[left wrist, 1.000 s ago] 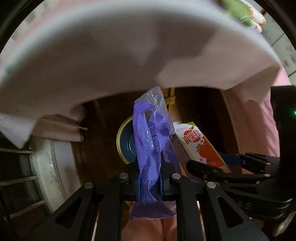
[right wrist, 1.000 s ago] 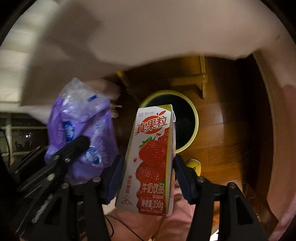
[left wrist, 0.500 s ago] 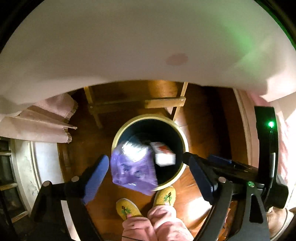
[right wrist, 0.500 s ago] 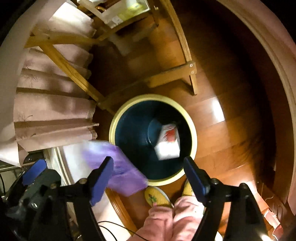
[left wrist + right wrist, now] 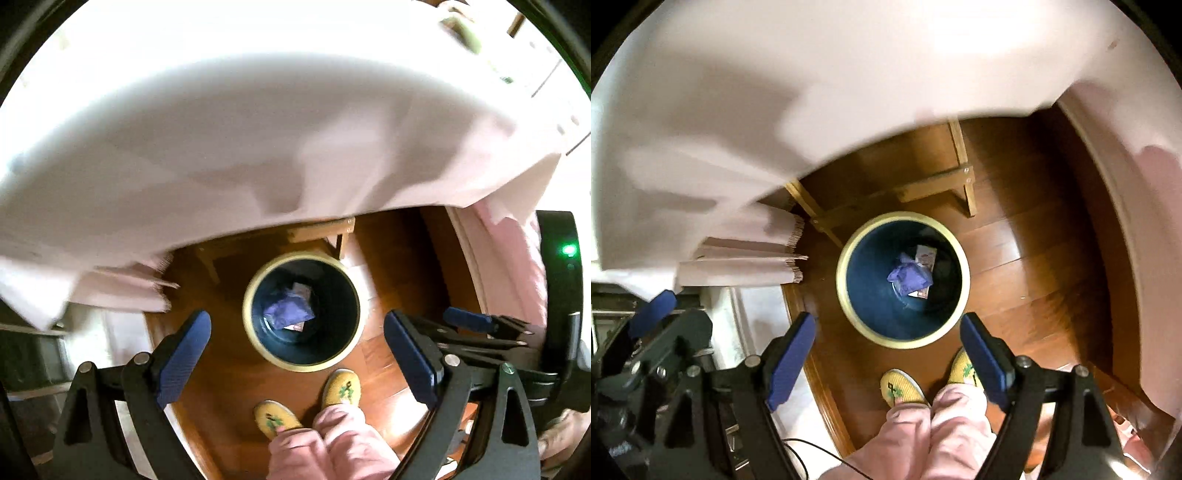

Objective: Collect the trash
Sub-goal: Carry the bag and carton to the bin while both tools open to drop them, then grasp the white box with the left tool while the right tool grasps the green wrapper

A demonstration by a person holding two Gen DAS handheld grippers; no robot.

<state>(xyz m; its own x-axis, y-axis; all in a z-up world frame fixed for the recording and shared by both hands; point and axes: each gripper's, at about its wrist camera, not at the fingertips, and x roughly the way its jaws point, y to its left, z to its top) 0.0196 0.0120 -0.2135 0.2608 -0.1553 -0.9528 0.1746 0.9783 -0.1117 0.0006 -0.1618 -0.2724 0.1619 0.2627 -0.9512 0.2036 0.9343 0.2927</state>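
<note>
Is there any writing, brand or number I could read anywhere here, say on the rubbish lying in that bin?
None can be read.
Carton in the bin: red and white print, too small and blurred to read.
Purple wrapper lying on the carton: no lettering can be made out.
Yellow slippers: a green embroidered motif only, no words.
Green light on the other tool's body: a lamp, not a sign.

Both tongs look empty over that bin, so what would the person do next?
Probably lift both away to fetch more trash: the purple bag and milk carton lie in the bin, and the left tongs and right tongs, just opened, hold nothing.
</note>
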